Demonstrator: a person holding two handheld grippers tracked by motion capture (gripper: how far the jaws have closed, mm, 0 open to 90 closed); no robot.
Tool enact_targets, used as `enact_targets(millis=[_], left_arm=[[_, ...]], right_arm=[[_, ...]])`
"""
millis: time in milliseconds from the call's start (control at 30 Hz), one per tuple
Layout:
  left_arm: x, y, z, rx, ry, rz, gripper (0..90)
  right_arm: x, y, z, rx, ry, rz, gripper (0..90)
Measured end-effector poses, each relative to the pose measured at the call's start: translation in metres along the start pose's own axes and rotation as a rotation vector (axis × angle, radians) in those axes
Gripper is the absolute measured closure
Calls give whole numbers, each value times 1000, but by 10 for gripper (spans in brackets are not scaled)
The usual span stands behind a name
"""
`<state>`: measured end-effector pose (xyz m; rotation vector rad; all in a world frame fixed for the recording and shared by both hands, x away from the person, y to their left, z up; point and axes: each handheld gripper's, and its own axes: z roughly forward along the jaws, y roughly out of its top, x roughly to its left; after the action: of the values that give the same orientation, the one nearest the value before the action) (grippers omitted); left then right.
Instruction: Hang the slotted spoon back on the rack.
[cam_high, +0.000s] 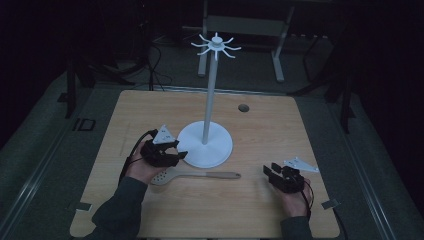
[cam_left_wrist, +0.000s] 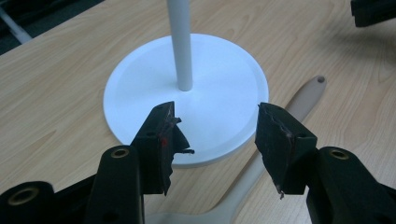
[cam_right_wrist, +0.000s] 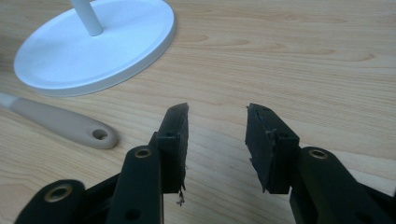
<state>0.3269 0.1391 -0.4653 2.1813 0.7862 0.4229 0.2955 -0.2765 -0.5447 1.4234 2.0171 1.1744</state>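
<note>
The beige plastic slotted spoon (cam_high: 195, 175) lies flat on the light wooden tabletop (cam_high: 260, 135) — nothing holds it. The left gripper (cam_high: 181, 150) hangs by the white round stand base (cam_high: 220, 145), jaws spread. The right gripper (cam_high: 266, 172) sits apart — jaws spread too.

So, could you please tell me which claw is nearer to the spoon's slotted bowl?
Left. The left claw hovers open just above the slotted bowl end of the spoon; the right claw sits open beyond the handle tip, apart from it.

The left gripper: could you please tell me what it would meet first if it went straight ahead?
Probably the white round base of the stand; the left gripper, open and empty, points at it.
</note>
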Motion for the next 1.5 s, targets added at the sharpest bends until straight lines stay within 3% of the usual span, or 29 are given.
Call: enact_targets(millis=[200,400,433,667,833,1500], left_arm=[[-4,5,9,32,-22,48,488],[-7,8,16,58,-40,68,509],[-9,11,21,78,-56,90,516],[-13,16,34,122,-99,127,550],[-17,20,42,152,-110,150,557],[-32,28,78,295,-123,262,573]], right_arm=[[1,1,-1,-5,-5,-2,597],[1,1,-1,-2,0,-11,603],[1,1,-2,-3,-1,-11,612],[1,2,-3,-9,6,-23,602],[2,2,-2,-2,23,-32,618],[2,4,-5,3,16,-51,605]])
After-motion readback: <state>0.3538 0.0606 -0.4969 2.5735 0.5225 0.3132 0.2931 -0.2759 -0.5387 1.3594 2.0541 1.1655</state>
